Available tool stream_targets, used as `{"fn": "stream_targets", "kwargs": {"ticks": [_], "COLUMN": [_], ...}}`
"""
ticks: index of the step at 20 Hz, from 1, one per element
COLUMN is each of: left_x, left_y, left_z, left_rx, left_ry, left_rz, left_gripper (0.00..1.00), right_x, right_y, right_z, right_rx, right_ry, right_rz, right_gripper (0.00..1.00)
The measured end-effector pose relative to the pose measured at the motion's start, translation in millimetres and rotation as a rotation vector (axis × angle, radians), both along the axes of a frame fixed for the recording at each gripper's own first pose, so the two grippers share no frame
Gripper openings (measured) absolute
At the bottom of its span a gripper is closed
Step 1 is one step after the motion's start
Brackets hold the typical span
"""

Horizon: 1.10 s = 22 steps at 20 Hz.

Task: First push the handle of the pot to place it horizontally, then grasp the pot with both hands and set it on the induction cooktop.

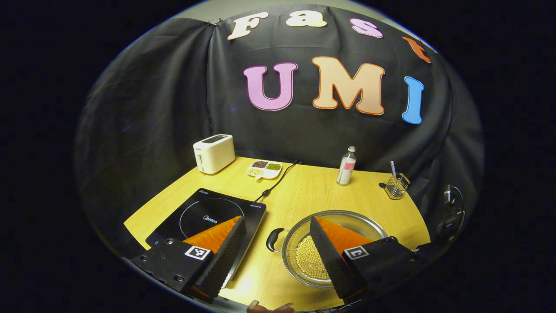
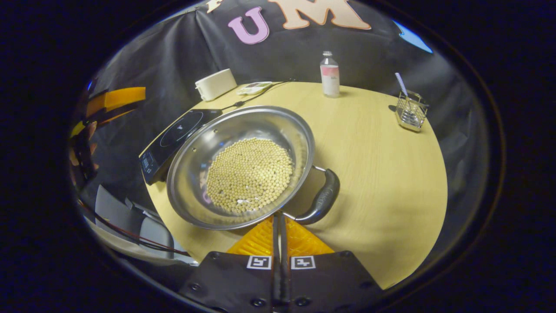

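Tongs on the right [image 2: 279, 226] were pressed together, tips just beside the pot [image 2: 241, 165] rim near its right handle [image 2: 323, 198]; the left gripper [image 1: 278, 243] hung spread wide above the table [image 1: 312, 191]. The pot sat beside the induction cooktop [image 1: 208, 217]. Judging by this, the handle-pushing step was in hand; next, a sideways nudge against that handle seemed needed.

light: bright overhead on the bench [image 2: 382, 143], dim cloth backdrop | glare: sheen on steel pot [image 2: 278, 124] wall | shadows: soft, short beside bottle [image 2: 329, 74] | focus: sharp centre | distortion: strong fisheye bending at edges
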<state>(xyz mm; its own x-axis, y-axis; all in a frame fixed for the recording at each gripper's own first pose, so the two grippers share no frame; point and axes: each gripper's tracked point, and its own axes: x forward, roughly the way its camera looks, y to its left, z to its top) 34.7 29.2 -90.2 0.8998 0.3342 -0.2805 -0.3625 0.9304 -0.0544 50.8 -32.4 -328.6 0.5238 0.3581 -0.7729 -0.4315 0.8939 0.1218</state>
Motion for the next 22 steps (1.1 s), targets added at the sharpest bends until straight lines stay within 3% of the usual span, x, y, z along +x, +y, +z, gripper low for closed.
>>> {"fn": "stream_targets", "kwargs": {"ticks": [8,13,18,22], "left_x": [-8.4,-8.3,8.8,28.0], "left_y": [2.4,0.4,0.2,2.4], "left_z": [-5.5,-9.9,-21.3,-39.1], "left_rx": [-0.021,-0.024,-0.045,-0.038], "left_ry": [0.002,0.008,0.021,0.066], "left_rz": [0.026,0.003,-0.086,-0.202], "left_gripper": [0.96,0.96,0.96,0.96], "right_x": [7.3,4.7,9.7,16.3], "right_y": [-3.1,-6.6,-6.5,-9.6], "right_z": [3.2,11.8,39.9,45.4], "right_rx": [0.001,-0.011,0.001,-0.009], "right_ry": [-0.002,-0.020,-0.072,-0.082], "right_rz": [-0.014,-0.040,-0.128,-0.267], "right_gripper": [0.02,0.02,0.00,0.02]}}
